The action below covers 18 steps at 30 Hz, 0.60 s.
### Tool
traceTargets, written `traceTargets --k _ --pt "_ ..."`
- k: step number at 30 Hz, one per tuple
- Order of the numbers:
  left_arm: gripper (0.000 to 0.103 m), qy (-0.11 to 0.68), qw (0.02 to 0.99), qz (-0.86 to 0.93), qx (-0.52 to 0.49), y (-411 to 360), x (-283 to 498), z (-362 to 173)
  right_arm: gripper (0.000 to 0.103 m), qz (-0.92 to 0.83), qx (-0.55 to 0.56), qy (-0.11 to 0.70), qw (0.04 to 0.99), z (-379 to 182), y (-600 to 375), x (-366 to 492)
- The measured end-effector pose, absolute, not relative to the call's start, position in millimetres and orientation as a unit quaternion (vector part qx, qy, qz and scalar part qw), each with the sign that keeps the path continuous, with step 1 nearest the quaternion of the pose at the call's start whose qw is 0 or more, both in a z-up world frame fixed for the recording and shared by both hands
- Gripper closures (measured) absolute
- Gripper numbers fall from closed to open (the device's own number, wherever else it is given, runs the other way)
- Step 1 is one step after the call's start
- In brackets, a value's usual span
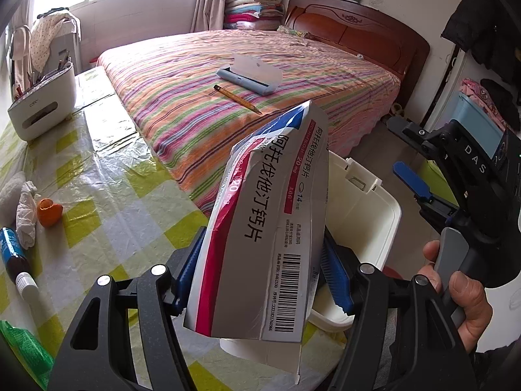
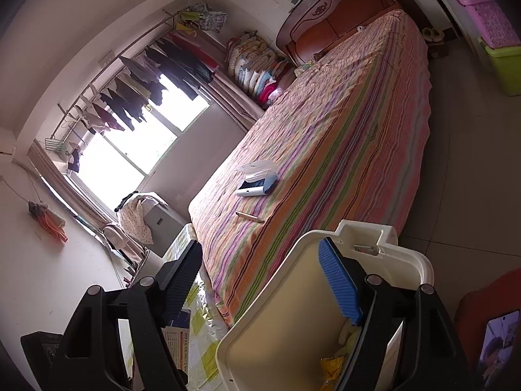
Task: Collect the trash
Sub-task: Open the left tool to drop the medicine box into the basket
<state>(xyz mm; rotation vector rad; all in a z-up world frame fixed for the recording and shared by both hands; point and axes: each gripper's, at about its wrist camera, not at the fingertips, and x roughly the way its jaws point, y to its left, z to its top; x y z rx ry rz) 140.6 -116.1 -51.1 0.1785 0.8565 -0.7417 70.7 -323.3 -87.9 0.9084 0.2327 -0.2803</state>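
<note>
The left hand-held gripper (image 1: 260, 280) points down at a slant, toward the tabletop (image 1: 107, 176) edge and the bin (image 1: 364, 202). Its two blue pads (image 1: 335, 270) are clamped on a flat, squashed medicine box (image 1: 263, 228). The box is white with a red stripe, black writing and a barcode. It sticks up and leans a little, and its far end hangs over the near rim of the white bin. The bin sits just beside the tabletop, between it and the bed (image 1: 247, 75).

The right hand-held gripper (image 2: 260, 290) is on the right, seen from the left one. A bare hand (image 1: 462, 299) wraps around its grey handle, thumb on top. It points almost level and is rolled to one side. Its jaws are opening and nothing is between them. One blue pad (image 2: 338, 280) hangs over the open bin (image 2: 420, 264), the other over the tabletop edge. Inside the bin lies a yellow wrapper (image 2: 332, 368).

More trash lies on the tabletop to the left: an orange peel (image 1: 49, 211), touching a crumpled tissue (image 1: 26, 215), and near them a dark bottle (image 1: 14, 257) with a white cap lying on its side. A green bag (image 1: 26, 348) shows at the near corner. On the bed lie a pencil (image 1: 237, 98) and a small blue case (image 1: 250, 76).
</note>
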Motion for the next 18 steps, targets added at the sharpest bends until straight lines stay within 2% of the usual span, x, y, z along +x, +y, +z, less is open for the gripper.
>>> traceTargets --k 11,18 --pt "0.034 0.409 0.825 -0.375 0.107 -154 126 -61 0.03 -0.142 0.45 0.078 0.878 -86 -334 56" --pt "0.03 0.391 0.837 -0.367 0.106 -149 122 -51 0.03 -0.141 0.451 0.077 0.878 -87 -336 57"
